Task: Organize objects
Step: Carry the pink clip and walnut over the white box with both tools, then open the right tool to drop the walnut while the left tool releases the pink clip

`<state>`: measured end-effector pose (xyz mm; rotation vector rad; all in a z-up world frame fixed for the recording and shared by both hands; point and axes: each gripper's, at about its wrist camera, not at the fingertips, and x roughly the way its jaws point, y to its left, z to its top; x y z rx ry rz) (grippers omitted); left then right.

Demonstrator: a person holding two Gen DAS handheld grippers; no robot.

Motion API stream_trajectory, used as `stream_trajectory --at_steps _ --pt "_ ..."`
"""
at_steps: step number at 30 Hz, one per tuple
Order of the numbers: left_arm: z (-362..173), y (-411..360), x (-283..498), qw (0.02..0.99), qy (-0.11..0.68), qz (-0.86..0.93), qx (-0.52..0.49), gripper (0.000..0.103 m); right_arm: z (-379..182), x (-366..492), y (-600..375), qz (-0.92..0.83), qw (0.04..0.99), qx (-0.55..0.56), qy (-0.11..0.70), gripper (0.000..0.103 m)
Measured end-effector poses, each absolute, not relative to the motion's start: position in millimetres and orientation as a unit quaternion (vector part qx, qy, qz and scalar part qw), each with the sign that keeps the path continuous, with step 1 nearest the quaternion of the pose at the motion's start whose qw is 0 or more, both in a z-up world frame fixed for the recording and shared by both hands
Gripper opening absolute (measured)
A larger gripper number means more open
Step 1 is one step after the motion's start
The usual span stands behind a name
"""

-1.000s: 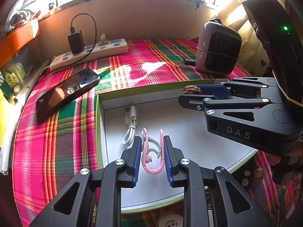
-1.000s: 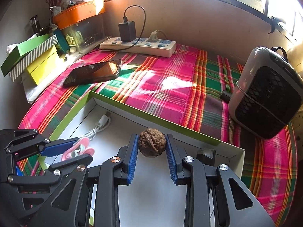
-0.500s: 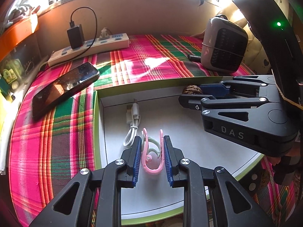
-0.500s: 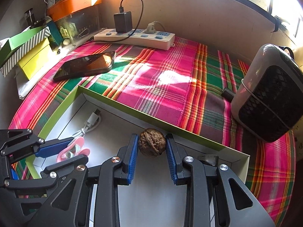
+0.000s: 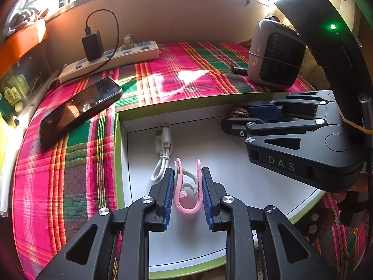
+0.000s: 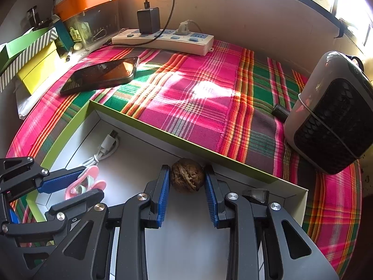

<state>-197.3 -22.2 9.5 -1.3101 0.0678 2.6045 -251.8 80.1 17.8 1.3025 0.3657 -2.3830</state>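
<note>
A shallow box with a green rim [image 5: 117,144] [image 6: 70,130] and white floor lies on the plaid cloth. My left gripper [image 5: 187,175] is shut on a pink clip [image 5: 187,196], low over the box's left part; the clip also shows in the right wrist view [image 6: 81,184]. My right gripper [image 6: 187,175] is shut on a brown walnut [image 6: 187,175], down at the box's far wall; the walnut also shows in the left wrist view [image 5: 237,112]. A coiled white USB cable [image 5: 163,154] [image 6: 102,151] lies in the box's far left corner.
A black phone [image 5: 79,109] [image 6: 102,74] lies on the cloth left of the box. A white power strip [image 6: 163,38] with a black charger sits by the back wall. A grey heater [image 6: 333,114] stands at the right. Boxes [image 6: 35,53] are stacked at the far left.
Both grippers have sunk lower into the box, still holding the clip and the walnut. The walnut now sits close to the box floor by the far wall.
</note>
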Motion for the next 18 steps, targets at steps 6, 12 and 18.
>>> stream_trajectory --at_steps 6,12,18 --pt "9.9 -21.7 -197.2 0.111 0.027 0.887 -0.447 0.021 17.7 -251.6 80.2 -0.853 0.198 0.466 0.130 0.030" --pt "9.5 -21.0 -196.9 0.113 0.027 0.887 -0.447 0.023 17.6 -250.8 80.5 -0.853 0.194 0.466 0.130 0.030" --pt "8.4 -23.1 -195.4 0.115 0.027 0.886 -0.448 0.028 20.3 -248.8 81.1 -0.856 0.191 0.463 0.129 0.040"
